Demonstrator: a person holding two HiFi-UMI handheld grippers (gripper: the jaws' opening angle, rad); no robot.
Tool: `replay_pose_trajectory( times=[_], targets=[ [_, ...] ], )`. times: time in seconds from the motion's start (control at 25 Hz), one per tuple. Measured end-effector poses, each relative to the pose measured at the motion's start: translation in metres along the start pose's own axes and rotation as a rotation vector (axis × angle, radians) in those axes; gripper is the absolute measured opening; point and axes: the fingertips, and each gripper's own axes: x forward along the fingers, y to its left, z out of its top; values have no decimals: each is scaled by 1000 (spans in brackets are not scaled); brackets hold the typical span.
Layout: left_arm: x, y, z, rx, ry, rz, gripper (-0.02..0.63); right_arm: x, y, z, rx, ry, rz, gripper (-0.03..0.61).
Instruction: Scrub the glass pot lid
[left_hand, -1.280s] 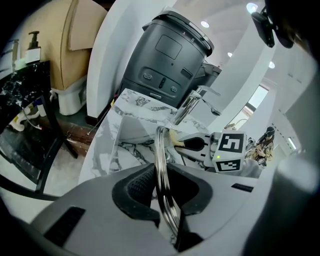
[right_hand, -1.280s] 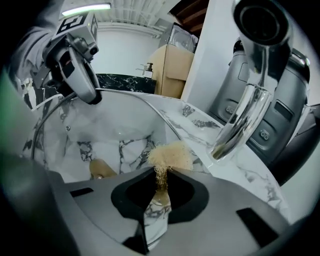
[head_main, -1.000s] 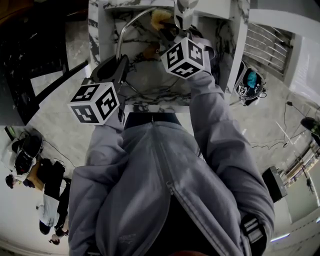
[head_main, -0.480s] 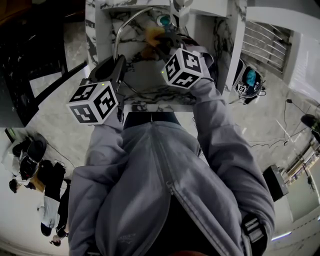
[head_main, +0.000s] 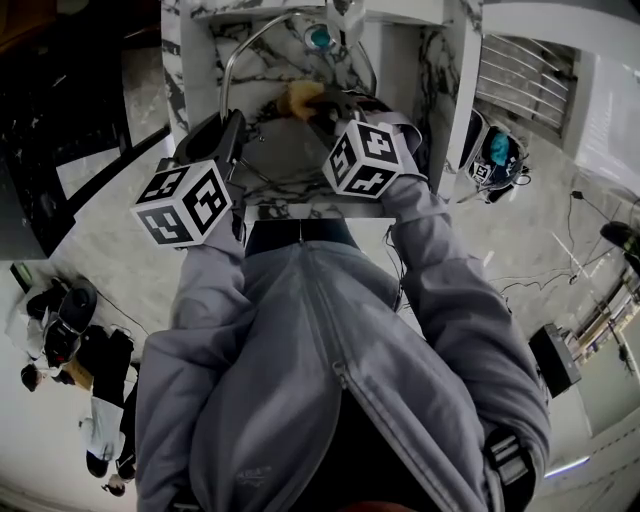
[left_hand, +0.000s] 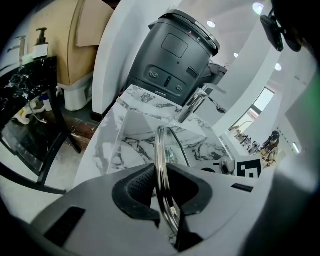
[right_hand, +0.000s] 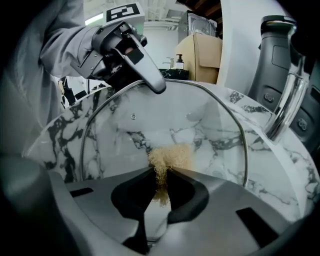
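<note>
**Flat face of glass pot lid (right_hand: 200, 125) dead ahead of scrubber (right_hand: 171, 156)**

Lid held on edge over marble sink (head_main: 190, 60), toward its L wall. Steel rim clamped by L gripper (left_hand: 161, 187), jaws closed on the band; lid seen edge-on betw. the pads there. R gripper (right_hand: 162, 186) closed on the tan fibrous scrubber; tuft projects past the tips and is judged to be touching the glass, low of centre.

Key relation: pane lies straight ahead of R jaws, so strokes are best run across the face, not along the rim. L grip pt sits at rim's upper L as seen from R gripper view, apart from the pad; lower and R parts of the pane are left free. R hand is nearer the face; L is judged to be bracing only.

Head view: marker cubes plain; lid read only as a thin arc. Full disc and pad-to-glass contact are given by R gripper view alone; bite on rim by L gripper view alone. Faucet (right_hand: 286, 107) stands near lid's R edge; to be watched.
</note>
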Motion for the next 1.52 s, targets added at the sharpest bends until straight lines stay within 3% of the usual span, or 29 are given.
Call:
replay_pose_trajectory(
  times=[0.16,0.4,0.64,0.76,0.88,1.08,1.52],
  targets=[
    [0,-1,-1,5,-2,2,67,-2,31,-6,-27,8,94,55],
    [-2,-2,-2,23,-10,4,67,-10,83,-14,-68,20,350,55],
    [-2,-5,-3,38,-13,-1,67,-23,119,-21,-24,70,601,55],
    [-3,-6,-3,43,-12,-4,67,-33,121,-18,7,54,644,55],
    [-3,-5,-4,42,-13,-6,67,-46,105,-9,42,-2,601,55],
    [-4,-6,-4,39,-9,-5,67,-69,59,-5,88,-41,442,55],
    [-4,-5,-3,35,-1,2,67,-76,-72,-26,223,-42,-85,55]
  ],
)
